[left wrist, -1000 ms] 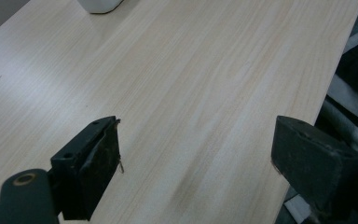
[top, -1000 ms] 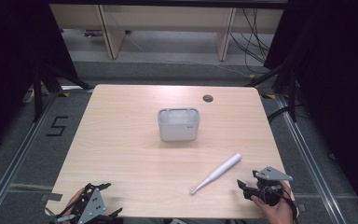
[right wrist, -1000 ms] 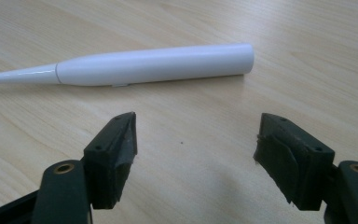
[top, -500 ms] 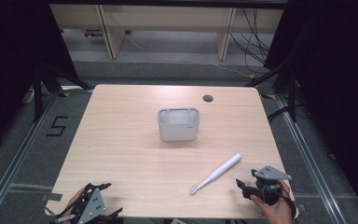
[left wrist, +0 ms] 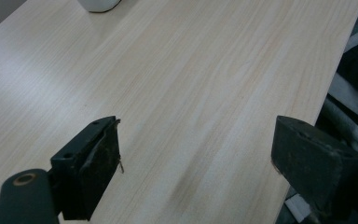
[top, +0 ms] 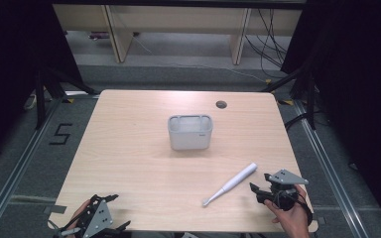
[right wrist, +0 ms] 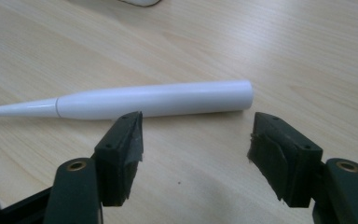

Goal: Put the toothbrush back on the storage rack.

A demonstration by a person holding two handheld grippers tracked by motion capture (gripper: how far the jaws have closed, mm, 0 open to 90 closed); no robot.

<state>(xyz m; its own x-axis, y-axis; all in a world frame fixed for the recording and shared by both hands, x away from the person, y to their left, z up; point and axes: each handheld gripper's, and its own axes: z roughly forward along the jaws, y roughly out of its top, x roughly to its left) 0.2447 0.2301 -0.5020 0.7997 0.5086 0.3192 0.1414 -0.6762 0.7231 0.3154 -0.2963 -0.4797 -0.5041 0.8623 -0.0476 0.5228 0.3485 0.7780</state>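
A white electric toothbrush lies slantwise on the wooden table, its brush tip toward the near edge. In the right gripper view the toothbrush handle lies crosswise just beyond the jaw tips. My right gripper is open; its jaws have just been closing a little, with nothing between them. In the high view the right gripper sits just right of the toothbrush. My left gripper rests at the near left corner, and in its own view the left gripper stands open over bare wood.
A white, open-topped container stands in the middle of the table, and its base shows at the top edge of the left gripper view. A round cable hole sits near the far edge. Shelving and cables lie beyond the table.
The right gripper has shifted slightly by the toothbrush. The left gripper, toothbrush and container have stayed put.
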